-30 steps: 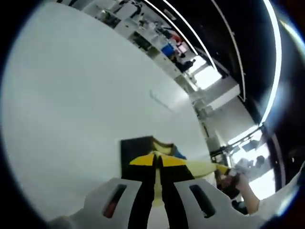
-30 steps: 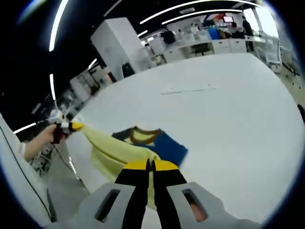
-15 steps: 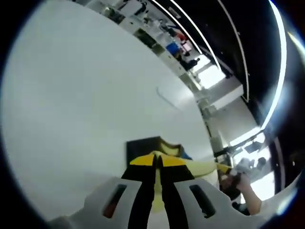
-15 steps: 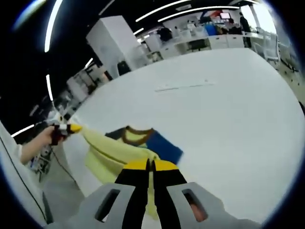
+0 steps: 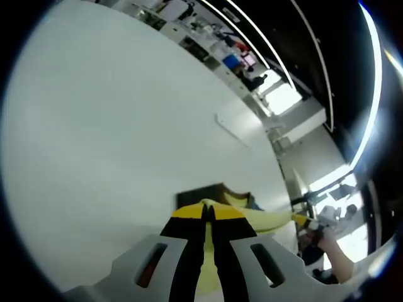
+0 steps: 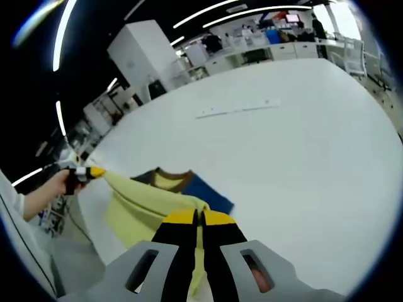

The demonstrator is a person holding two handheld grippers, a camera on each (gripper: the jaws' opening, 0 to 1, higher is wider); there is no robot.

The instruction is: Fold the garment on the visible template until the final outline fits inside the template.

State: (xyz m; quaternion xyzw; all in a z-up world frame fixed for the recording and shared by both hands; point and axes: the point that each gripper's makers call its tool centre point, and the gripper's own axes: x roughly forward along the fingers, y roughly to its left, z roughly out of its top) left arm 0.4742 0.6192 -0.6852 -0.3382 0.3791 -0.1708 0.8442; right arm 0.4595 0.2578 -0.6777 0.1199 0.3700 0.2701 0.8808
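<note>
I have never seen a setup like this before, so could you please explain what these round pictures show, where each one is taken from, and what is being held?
There is no robot here: a person holds a hand-held two-jaw gripper in each hand, and a fisheye camera rides on each one. The left gripper view looks along the left gripper, the right gripper view along the right gripper; the black-and-yellow jaws rise from the bottom. Both are shut on the pale yellow fabric garment, lifting one edge. The garment's far part lies on a dark blue rectangular template on the large white table. In the right gripper view, the person's hand holds the other gripper.
</note>
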